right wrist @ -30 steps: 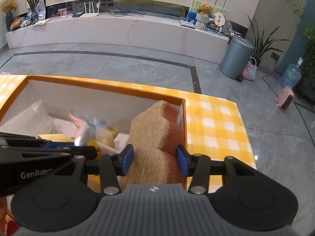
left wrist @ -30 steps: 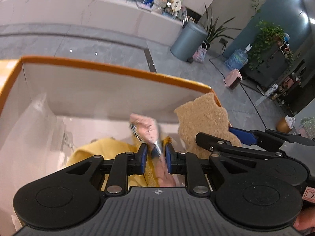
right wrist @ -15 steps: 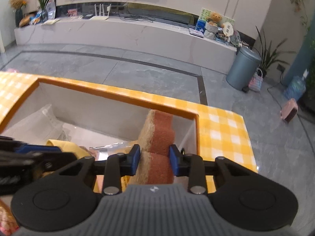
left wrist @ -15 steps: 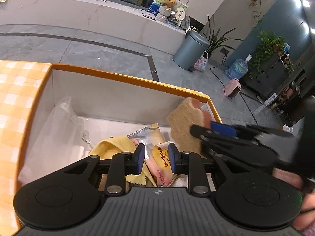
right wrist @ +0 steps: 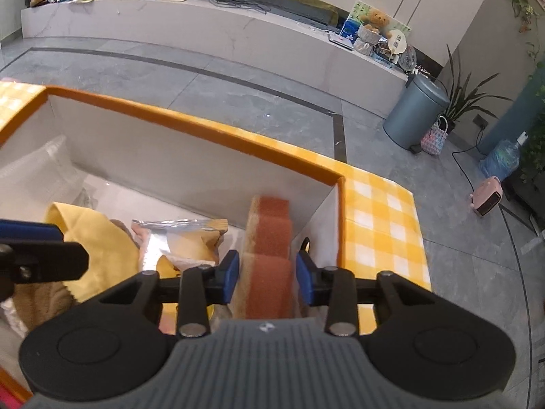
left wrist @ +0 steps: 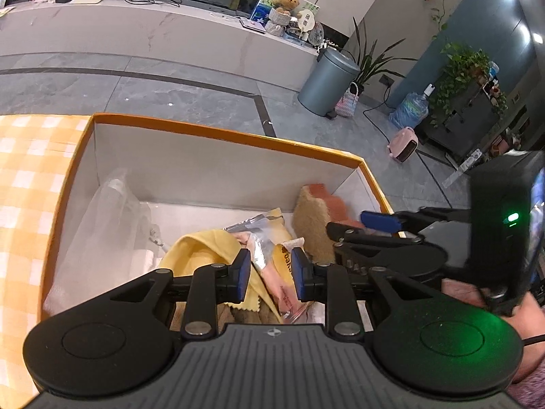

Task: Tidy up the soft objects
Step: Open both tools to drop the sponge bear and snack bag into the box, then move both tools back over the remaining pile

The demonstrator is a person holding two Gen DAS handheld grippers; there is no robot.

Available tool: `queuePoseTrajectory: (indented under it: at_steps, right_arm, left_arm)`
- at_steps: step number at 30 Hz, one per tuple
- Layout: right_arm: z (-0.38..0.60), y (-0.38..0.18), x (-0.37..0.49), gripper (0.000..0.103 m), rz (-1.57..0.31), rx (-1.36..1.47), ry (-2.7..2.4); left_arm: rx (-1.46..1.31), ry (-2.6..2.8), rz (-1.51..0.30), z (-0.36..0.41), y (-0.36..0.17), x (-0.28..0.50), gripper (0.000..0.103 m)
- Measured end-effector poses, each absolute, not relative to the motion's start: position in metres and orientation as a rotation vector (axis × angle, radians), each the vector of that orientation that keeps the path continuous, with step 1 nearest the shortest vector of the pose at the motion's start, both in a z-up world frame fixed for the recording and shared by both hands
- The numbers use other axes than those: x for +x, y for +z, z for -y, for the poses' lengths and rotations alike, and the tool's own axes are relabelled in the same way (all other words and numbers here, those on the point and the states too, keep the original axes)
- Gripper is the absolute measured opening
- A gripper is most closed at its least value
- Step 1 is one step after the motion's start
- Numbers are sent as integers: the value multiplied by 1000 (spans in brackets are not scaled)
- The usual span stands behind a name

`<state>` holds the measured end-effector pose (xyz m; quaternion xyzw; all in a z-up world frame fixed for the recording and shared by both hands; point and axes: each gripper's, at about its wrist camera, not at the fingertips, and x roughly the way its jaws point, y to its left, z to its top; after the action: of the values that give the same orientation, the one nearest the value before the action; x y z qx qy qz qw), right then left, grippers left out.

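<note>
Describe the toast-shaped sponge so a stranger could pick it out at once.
Look inside the orange-rimmed box on the checked tablecloth. At its right end, between the right gripper pads, stands the sponge: tan, fuzzy, with a red-brown crust edge, unlike the yellow cloth and foil packet beside it.

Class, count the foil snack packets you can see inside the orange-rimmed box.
1. A silver-and-yellow foil snack packet lies mid-box, between the yellow cloth and the upright brown sponge. Others may be hidden under the cloth in the orange-rimmed box.

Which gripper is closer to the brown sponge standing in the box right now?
Right. The right gripper has the sponge between its fingers, at the box's right end. The left gripper is beside it, over the snack packet and yellow cloth.
</note>
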<state>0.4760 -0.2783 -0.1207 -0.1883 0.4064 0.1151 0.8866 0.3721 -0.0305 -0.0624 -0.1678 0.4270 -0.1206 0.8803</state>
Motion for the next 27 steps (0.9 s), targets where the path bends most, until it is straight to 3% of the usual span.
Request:
queuePoseTrajectory:
  at_steps: [5,8,17,27]
  right_arm:
    - [278,-97,452,42,-807,-368,252]
    - [276,-80,430,50,-772,-367,264]
    - [277,-38,343,53,-665,-279,348]
    - [290,-65,223,60,-542,-16,377]
  left_arm:
    - [-345,-250,-864,27,-47,352,29]
    - [-357,-247,-850,23,-36,336,37]
    - [-289,-261,-758,9,-9,262,37]
    - [-255,-210,-660,-16,-14,162,37]
